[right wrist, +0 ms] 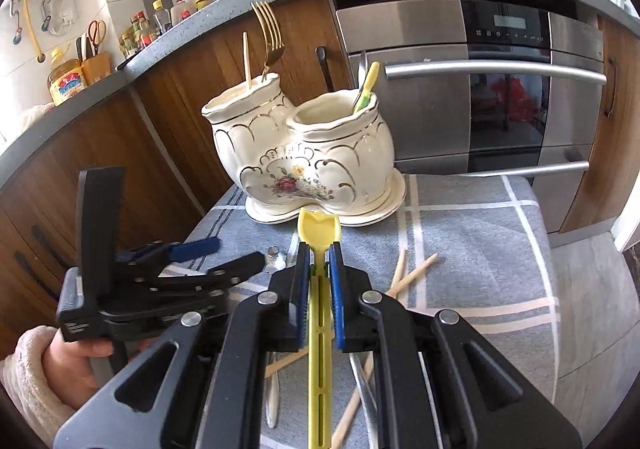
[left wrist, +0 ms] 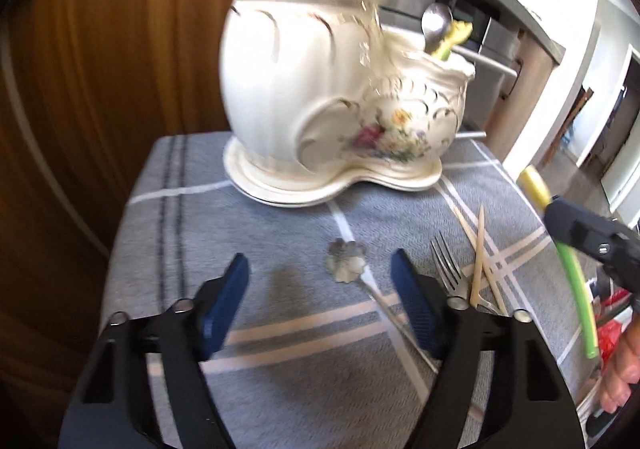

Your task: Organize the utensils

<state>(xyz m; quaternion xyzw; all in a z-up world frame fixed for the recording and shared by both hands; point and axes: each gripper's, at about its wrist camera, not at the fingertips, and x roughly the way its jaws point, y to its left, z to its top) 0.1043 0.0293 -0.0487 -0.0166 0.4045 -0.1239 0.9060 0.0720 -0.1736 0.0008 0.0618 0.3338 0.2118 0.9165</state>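
- Utensils: yellow-green plastic spoon (right wrist: 319, 289) clamped in right tongs (right wrist: 319, 273), light, stiff, slick; grip sits nr bowel end, long handle trails back.
- Flower-head metal spoon (left wrist: 346, 261), fork (left wrist: 448, 261), chopsticks (left wrist: 478, 257) lie on cloth-covered worktop (left wrist: 280, 329); thin, flat, take by handle.
- Left tongs (left wrist: 320, 305) part open, empty, over flower spoon.
- Ceramic holder (right wrist: 304, 153) fragile; ease in.

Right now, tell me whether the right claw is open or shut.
Shut on the yellow spoon: the right claw has both blue pads pressed against its handle.
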